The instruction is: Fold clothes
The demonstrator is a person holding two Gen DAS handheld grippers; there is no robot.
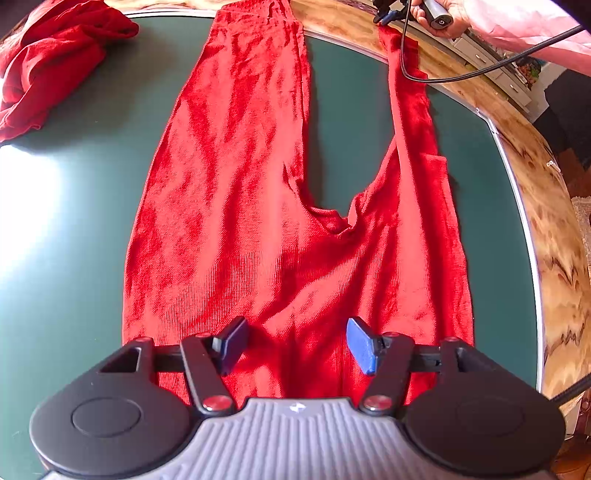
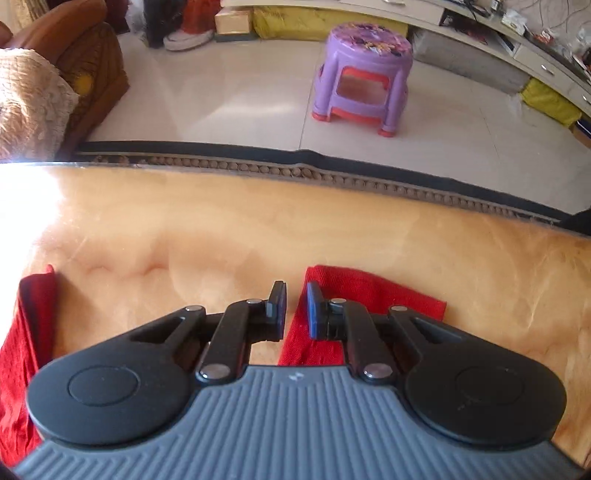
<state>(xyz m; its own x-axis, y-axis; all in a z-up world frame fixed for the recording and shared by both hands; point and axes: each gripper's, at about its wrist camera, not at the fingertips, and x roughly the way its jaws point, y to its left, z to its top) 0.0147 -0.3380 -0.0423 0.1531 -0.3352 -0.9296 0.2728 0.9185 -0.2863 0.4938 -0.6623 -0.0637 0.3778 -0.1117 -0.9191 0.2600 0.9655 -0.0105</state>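
Note:
Red knit trousers [image 1: 258,229] lie flat on a dark green mat [image 1: 74,240], waist toward me and both legs stretching away. My left gripper [image 1: 295,343] is open, its fingers spread just above the waistband and holding nothing. My right gripper [image 2: 295,306] hovers over the far end of the right trouser leg [image 2: 354,291], its jaws nearly together with a narrow gap; the cloth edge lies under them. It also shows in the left wrist view [image 1: 388,16] at the top. The other leg's end [image 2: 33,314] lies at left.
A second crumpled red garment [image 1: 55,62] sits on the mat's far left. The mat lies on a marbled wooden table [image 2: 258,229]. A black cable [image 1: 480,66] crosses the right leg. Beyond the table edge stand a purple stool [image 2: 364,74] and a sofa [image 2: 55,85].

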